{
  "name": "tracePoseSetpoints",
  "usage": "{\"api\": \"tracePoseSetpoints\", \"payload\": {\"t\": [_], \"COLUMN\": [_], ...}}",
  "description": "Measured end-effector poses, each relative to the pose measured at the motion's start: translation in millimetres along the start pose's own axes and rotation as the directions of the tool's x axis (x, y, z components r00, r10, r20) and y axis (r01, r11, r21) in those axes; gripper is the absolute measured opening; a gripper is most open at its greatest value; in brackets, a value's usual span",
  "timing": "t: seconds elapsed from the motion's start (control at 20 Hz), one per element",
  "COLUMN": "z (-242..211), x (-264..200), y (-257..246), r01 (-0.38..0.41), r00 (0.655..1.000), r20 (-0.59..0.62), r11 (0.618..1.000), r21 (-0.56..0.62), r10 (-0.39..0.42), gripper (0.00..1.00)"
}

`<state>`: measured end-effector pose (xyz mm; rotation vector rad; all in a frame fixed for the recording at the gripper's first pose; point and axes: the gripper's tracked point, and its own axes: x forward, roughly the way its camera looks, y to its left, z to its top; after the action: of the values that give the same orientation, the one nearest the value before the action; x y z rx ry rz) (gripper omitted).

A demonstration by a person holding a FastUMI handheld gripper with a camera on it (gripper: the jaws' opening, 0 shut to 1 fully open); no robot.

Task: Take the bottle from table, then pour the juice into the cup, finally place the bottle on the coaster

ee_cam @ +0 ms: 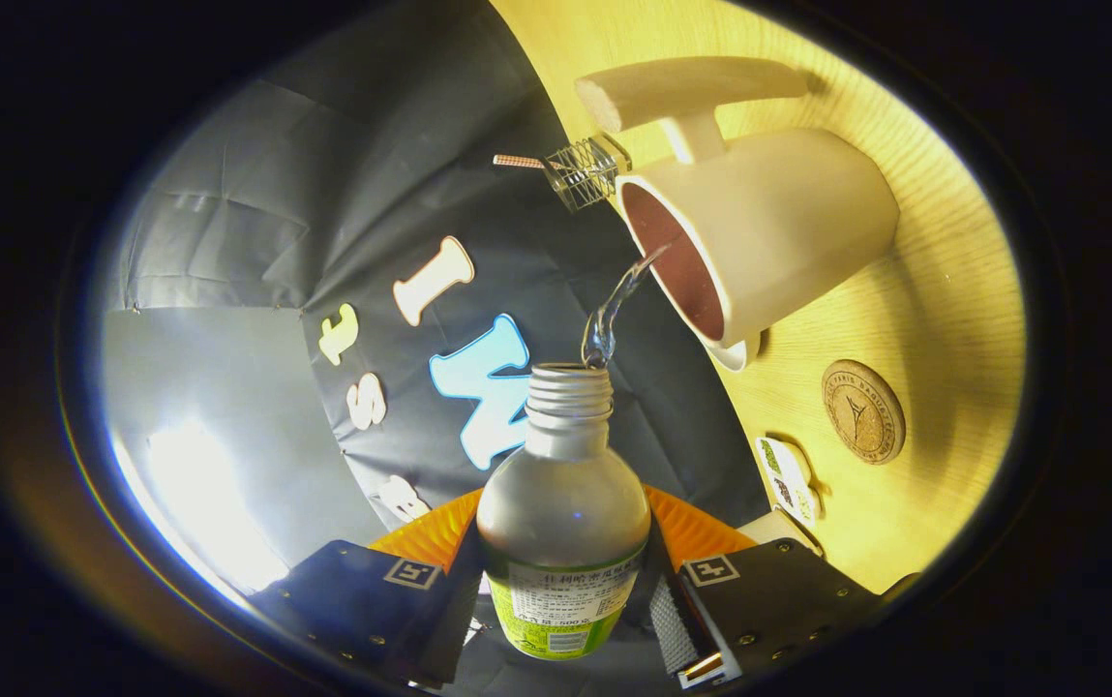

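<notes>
My gripper (563,590) is shut on a clear bottle (563,503) with a green and white label, both fingers pressing its sides. The whole view is rolled, so the bottle is tipped over. Its open threaded neck points at a white cup (768,232) with a dark inside, standing on the wooden table (943,319). A thin clear stream (618,305) runs from the bottle's mouth into the cup's rim. A round cork coaster (863,411) lies on the table just beside the cup, beyond my fingers.
A white handle-like piece (681,92) sticks out beside the cup. A small wire basket (586,172) with a thin stick stands at the table's back edge. A small printed card or cap (788,474) lies near the coaster. Black cloth walls the booth behind.
</notes>
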<state>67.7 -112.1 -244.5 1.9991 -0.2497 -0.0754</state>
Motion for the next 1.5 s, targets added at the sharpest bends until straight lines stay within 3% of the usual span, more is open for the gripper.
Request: {"api": "tracePoseSetpoints", "payload": {"t": [0.7,1.5], "z": [18,4], "x": [19,31], "y": [9,1], "r01": [0.031,0.066], "r00": [0.994,0.99], "r20": [0.098,0.116], "r11": [0.995,0.994], "r21": [0.1,0.089], "r10": [-0.041,-0.076], "gripper": [0.76,0.76]}}
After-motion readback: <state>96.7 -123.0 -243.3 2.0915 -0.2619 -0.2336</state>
